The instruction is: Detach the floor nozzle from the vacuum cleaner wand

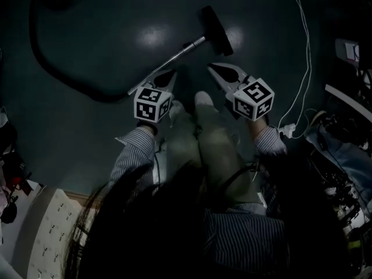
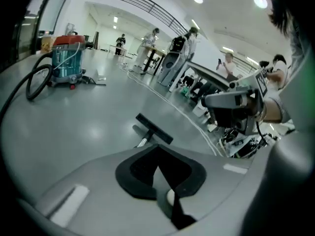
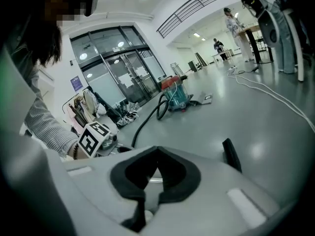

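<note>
The black floor nozzle [image 1: 216, 31] lies on the dark floor, joined to the silver wand [image 1: 168, 63], which slants down-left toward my left gripper. A black hose [image 1: 55, 68] curves away at the left to the red-and-teal vacuum canister [image 2: 67, 63]. My left gripper [image 1: 168, 76] hovers shut and empty just right of the wand's lower end. My right gripper [image 1: 216, 68] is shut and empty below the nozzle. In the left gripper view the nozzle [image 2: 154, 128] lies beyond the closed tips [image 2: 158, 147]. In the right gripper view the nozzle [image 3: 231, 155] shows right of the closed tips [image 3: 156, 152].
A white cable [image 1: 303, 68] runs down the right to a power strip [image 1: 289, 131]. Cluttered equipment [image 1: 343, 156] lines the right edge. The person's legs and shoes [image 1: 200, 103] are between the grippers. People stand at tables [image 2: 147, 43] far off.
</note>
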Demonstrator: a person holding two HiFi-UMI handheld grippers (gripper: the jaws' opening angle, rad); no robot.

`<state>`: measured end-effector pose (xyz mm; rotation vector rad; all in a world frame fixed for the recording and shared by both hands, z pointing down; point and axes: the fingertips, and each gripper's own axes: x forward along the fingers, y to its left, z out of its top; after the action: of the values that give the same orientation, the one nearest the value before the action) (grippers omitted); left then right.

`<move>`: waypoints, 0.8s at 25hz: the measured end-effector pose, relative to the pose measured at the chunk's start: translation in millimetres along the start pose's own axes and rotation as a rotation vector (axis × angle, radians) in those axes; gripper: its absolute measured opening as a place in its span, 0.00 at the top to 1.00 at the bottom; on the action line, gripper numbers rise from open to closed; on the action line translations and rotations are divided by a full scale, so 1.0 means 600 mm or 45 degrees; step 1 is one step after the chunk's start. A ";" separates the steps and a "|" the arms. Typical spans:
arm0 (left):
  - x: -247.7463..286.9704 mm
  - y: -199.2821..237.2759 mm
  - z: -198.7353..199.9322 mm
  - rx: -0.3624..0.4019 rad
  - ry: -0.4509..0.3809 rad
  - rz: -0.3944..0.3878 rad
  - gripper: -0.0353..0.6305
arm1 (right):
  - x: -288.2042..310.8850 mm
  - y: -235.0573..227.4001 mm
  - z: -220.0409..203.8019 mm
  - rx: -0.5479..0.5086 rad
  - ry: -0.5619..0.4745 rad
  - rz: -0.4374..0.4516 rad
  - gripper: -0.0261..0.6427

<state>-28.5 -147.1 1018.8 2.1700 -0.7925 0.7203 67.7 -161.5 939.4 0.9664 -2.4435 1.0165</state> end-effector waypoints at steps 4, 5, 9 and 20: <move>0.102 0.087 -0.085 0.165 0.085 0.040 0.94 | 0.076 -0.072 -0.090 0.020 0.015 0.013 0.96; 0.124 0.106 -0.103 0.206 0.107 0.051 0.94 | 0.093 -0.087 -0.110 0.023 0.019 0.015 0.96; 0.204 0.180 -0.176 0.341 0.250 0.111 0.89 | 0.162 -0.138 -0.171 0.024 0.026 0.027 0.96; 0.328 0.228 -0.280 0.731 0.538 0.091 0.68 | 0.228 -0.189 -0.232 0.064 0.039 0.080 0.96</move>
<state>-38.6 -158.3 1311.4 2.3480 -0.4748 1.5315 53.2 -183.8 1163.4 0.8885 -2.4480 1.1098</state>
